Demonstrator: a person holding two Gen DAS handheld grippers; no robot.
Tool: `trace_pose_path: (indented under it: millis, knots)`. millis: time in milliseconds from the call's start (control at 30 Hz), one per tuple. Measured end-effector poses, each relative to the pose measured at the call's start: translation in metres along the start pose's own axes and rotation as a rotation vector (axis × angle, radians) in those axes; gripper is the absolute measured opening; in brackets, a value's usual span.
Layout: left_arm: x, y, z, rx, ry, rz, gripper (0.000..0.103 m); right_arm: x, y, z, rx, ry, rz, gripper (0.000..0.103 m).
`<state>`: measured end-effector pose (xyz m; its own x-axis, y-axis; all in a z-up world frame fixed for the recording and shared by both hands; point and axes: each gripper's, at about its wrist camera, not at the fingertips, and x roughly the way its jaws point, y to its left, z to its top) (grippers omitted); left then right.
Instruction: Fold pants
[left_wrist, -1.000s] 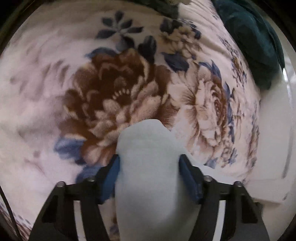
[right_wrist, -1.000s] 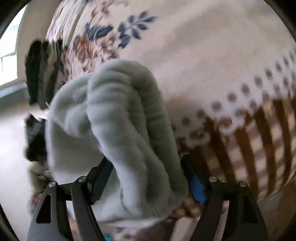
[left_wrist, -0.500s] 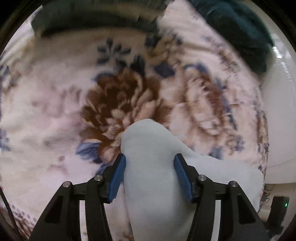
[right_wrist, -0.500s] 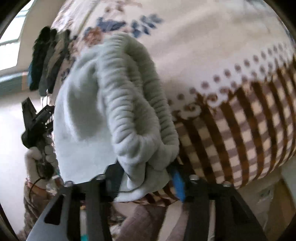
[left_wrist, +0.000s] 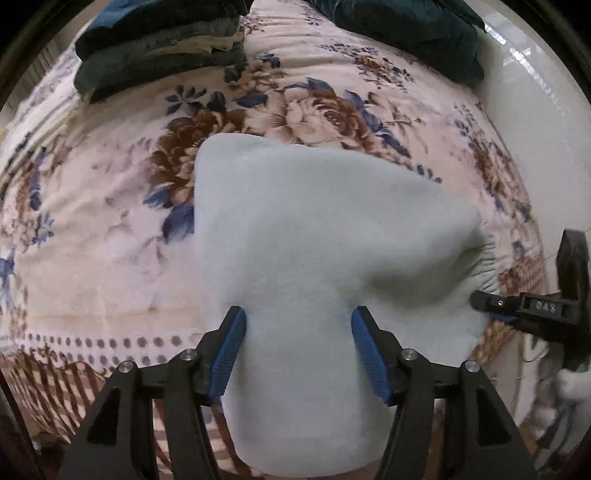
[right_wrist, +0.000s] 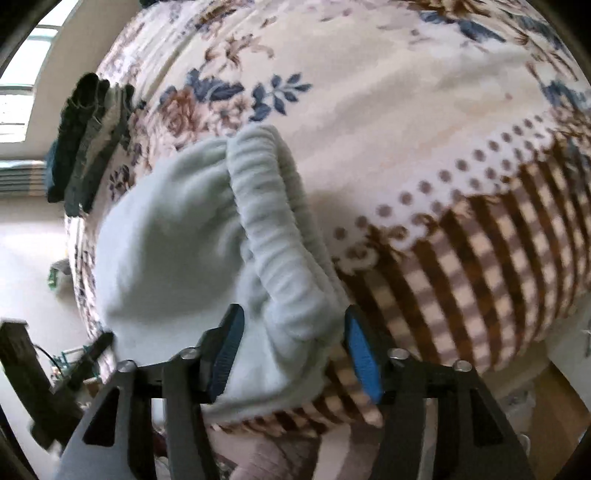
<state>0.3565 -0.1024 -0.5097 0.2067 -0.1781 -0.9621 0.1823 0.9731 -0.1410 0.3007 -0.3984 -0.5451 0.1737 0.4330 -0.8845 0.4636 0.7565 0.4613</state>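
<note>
The bed (left_wrist: 110, 258), under a floral blanket (right_wrist: 388, 110), is the folding surface; a stack of dark folded clothes (left_wrist: 159, 48) sits at its far side. Held up above it hang the pale fleece pants (left_wrist: 314, 229), bunched between both tools. They look soft, light and limp, thick enough to compress in a grip, and likely to sag wherever they are unsupported. The ribbed elastic waistband (right_wrist: 273, 221) seems the firmest place to hold. The left tool (left_wrist: 297, 354) stands about half open, its jaws easing wider with a thick wad of cloth between the pads. The right tool (right_wrist: 291, 354) is closing; the waistband end lies between its jaws, clear of the right pad.
</note>
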Motion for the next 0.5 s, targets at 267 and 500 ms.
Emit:
trace_pose_path:
  millis: [267,500]
  knots:
    - [-0.004,0.018,-0.014,-0.034,0.03,-0.033,0.071,-0.049,-0.026,-0.028,0.092,0.01,0.102,0.021]
    - [0.012,0.03,-0.037,-0.05,0.085,-0.04,0.074,0.015,-0.079,-0.035,0.148,0.132,0.032,0.029]
